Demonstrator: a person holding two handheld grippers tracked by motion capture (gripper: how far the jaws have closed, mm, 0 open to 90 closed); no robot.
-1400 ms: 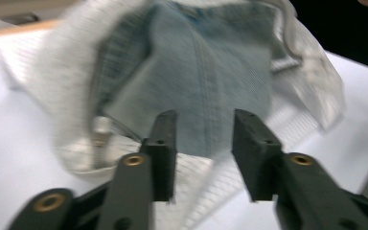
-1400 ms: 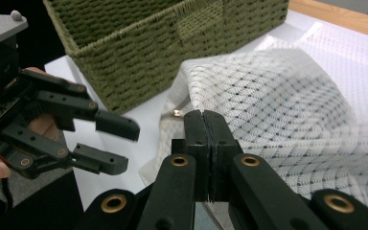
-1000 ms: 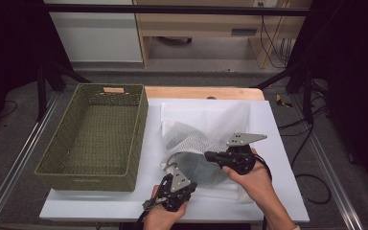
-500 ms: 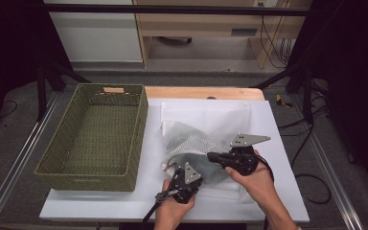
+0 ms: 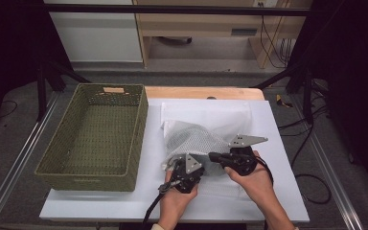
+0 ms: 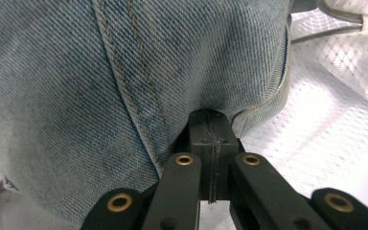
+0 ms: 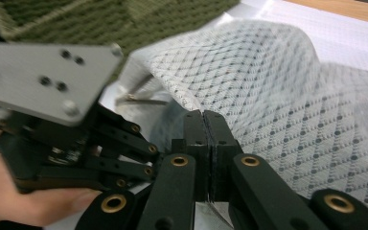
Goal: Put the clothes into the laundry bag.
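White counter (image 5: 278, 143), basket (image 5: 96, 134) at left; lower center, left claw (image 6: 212, 125) pinches jeans (image 6: 100, 86), right claw (image 7: 210, 124) pinches mesh bag (image 7: 287, 96).

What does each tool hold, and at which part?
Left tool: the denim garment, pinched at a fold near its hem. Right tool: the mesh bag, at its edge.

One rectangular green woven basket (image 5: 93, 136) stands on the table. One white mesh laundry bag (image 5: 199, 136) lies beside it, with one piece of light blue denim clothing (image 6: 124, 86) (seams showing). Two black two-jaw grippers, left (image 5: 178, 165) and right (image 5: 214, 156), complete the count.
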